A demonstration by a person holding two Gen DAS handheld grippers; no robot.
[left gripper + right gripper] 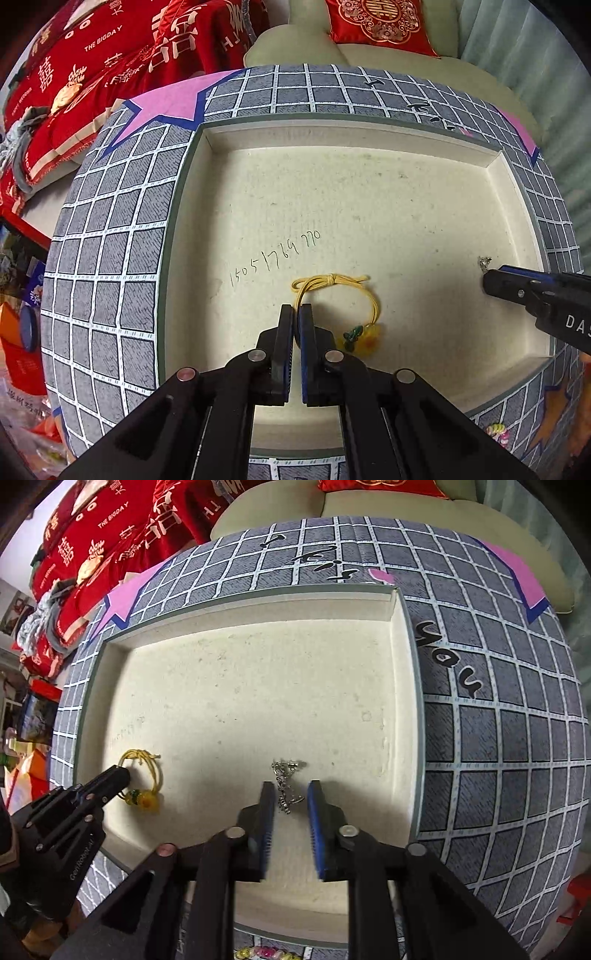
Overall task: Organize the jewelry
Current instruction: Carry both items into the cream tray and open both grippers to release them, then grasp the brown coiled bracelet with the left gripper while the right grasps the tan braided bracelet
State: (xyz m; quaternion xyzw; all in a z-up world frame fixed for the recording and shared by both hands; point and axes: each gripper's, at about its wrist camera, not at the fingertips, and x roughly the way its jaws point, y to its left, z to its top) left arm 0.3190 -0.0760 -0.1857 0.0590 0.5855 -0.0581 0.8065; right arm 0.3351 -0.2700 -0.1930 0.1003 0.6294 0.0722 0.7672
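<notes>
A yellow cord bracelet (338, 295) with a yellow and green charm lies in a shallow cream tray (369, 206). My left gripper (296, 309) is shut on the bracelet's cord at its left side. It also shows in the right wrist view (142, 775), with the left gripper (122, 775) on it. A small silver chain (286, 784) lies in the tray (258, 686). My right gripper (291, 786) is open around the chain's near end, fingers apart on either side. In the left wrist view the chain (484, 263) shows just beyond the right gripper (489, 282).
The tray sits on a grey grid-pattern cloth (110, 258) with pink stars. A beaded bracelet (258, 952) lies on the cloth near the tray's front edge, also seen in the left wrist view (496, 432). Red bedding (92, 74) and a red cushion (380, 22) lie behind.
</notes>
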